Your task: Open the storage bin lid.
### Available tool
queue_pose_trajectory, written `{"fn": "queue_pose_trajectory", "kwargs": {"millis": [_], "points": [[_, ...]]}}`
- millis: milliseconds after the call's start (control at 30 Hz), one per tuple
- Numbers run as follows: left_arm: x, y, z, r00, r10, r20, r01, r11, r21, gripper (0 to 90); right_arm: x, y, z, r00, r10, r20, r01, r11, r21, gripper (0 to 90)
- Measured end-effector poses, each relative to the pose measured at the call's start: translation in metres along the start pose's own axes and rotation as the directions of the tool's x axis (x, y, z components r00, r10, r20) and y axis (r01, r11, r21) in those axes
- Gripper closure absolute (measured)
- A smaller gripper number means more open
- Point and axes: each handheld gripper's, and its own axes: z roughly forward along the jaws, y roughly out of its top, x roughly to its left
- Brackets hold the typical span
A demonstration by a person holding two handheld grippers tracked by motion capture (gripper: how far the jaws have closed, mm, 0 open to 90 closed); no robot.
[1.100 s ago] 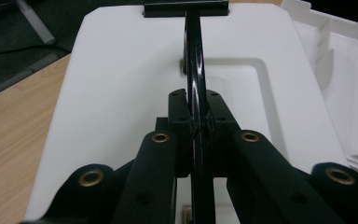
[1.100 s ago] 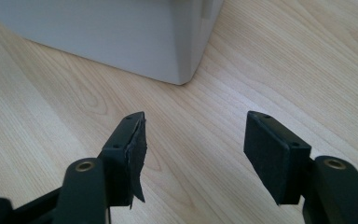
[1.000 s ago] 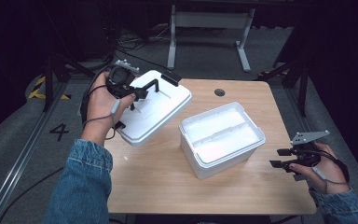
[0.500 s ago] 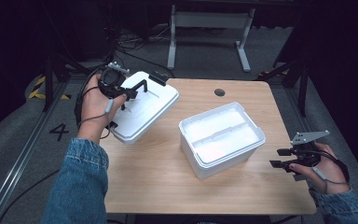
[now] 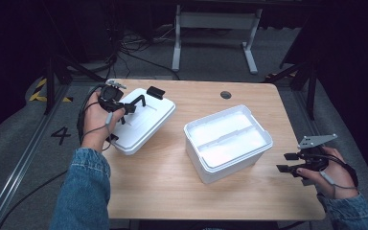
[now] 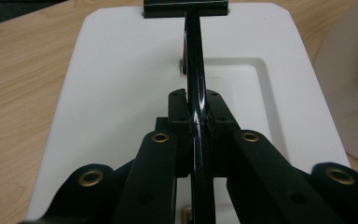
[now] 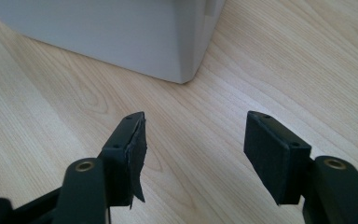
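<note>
Left tongs clamped tight on the black handle of the white lid; in the left gripper view the pads pinch the thin handle bar from both sides. Lid sits at the counter's left-rear part, near edge overhanging or tilted, hard to tell from the high view. Black clip on the lid's far edge. White tub stands open mid-counter, right of the lid, apart from it. Right tongs low at the counter's right-front edge, jaws wide apart, nothing between them; tub corner ahead in the right gripper view, not touching.
</note>
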Motion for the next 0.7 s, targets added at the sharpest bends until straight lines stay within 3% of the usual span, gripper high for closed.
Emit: {"fn": "queue_pose_trajectory", "kwargs": {"millis": [700], "points": [[0.012,-0.047,0.044,0.9948,-0.073,0.071,0.073,0.9973,0.000,84.1,0.000,0.000,0.002,1.0000,-0.002,0.001,0.002,1.000,0.008,40.0]]}}
